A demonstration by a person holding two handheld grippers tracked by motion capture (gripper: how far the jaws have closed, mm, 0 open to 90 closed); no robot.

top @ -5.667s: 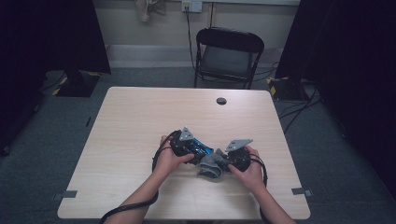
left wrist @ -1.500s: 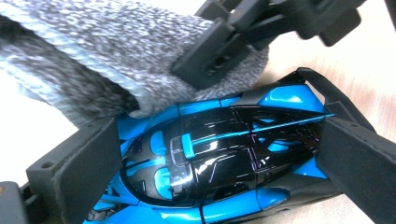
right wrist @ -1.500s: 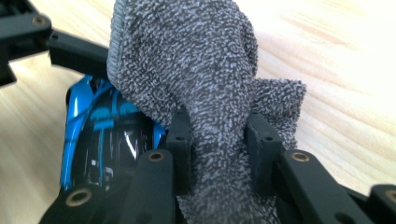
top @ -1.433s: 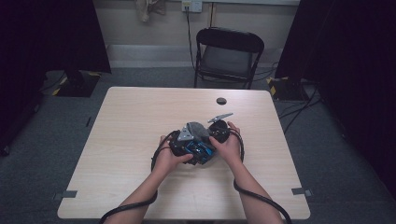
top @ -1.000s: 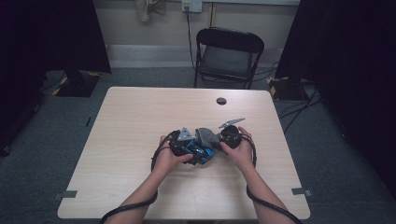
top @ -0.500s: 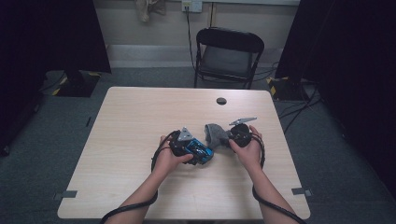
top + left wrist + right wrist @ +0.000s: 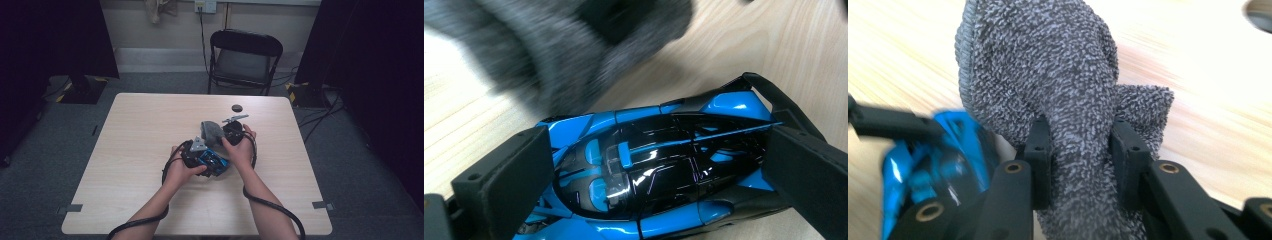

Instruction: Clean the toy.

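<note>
Here we see a person seated at a pale wooden tabletop (image 7: 140, 150), a claw in each hand. The left claw (image 7: 202, 159) is clamped across a glossy blue and black toy sports car (image 7: 659, 175), one jaw pressed to each side of it, pinning it near the middle of the tabletop. The right claw (image 7: 1080, 150) pinches a bunched grey terry cloth (image 7: 1048, 80) tightly between its jaws. The cloth sits just beside the car, on the side away from the person, and we cannot tell whether the two touch.

We judge the work to be wiping or polishing the car. The car is secured and the cloth is in hand, so the setup is done. The bodywork already gleams, but how much wiping is left we cannot say.

We can read no brand, label or lettering on the car or the cloth. A small dark round object (image 7: 236, 107) lies well apart toward the far edge, before an empty folding chair (image 7: 245, 60).
</note>
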